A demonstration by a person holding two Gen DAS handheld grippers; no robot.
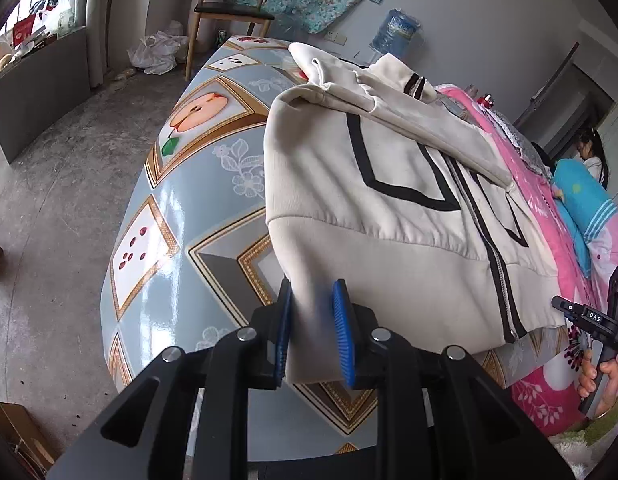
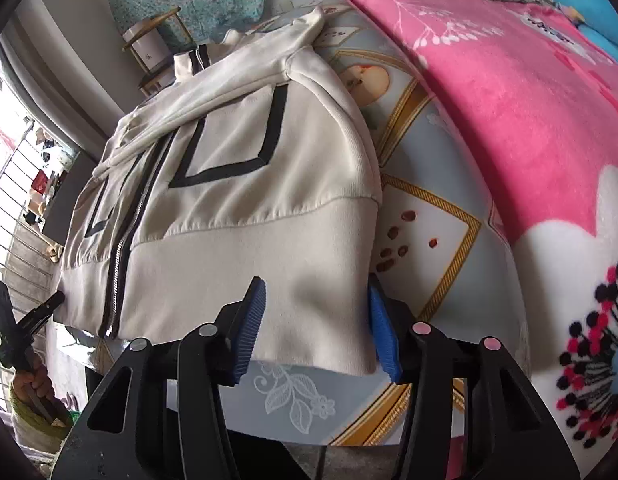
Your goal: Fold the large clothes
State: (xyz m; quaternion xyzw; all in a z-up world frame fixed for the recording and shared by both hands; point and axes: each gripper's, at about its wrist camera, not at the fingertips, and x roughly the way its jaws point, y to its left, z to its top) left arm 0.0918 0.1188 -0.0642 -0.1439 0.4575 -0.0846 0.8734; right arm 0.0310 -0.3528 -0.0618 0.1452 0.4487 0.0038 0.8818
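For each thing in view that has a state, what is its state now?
Jacket: flat on table, zipped, sleeves folded across front.
Left gripper: shut on jacket hem corner.
Right gripper: jaws around other hem corner; contact unclear.
Pink blanket: spread beside jacket.

On your left, the table (image 1: pixel 181 208) beside the jacket (image 1: pixel 389 208) is bare, so a gripper can slide there. On your right, only a thin strip of table shows before the pink blanket (image 2: pixel 509 100) blocks the way. A chair (image 1: pixel 229 12) stands past the far end.
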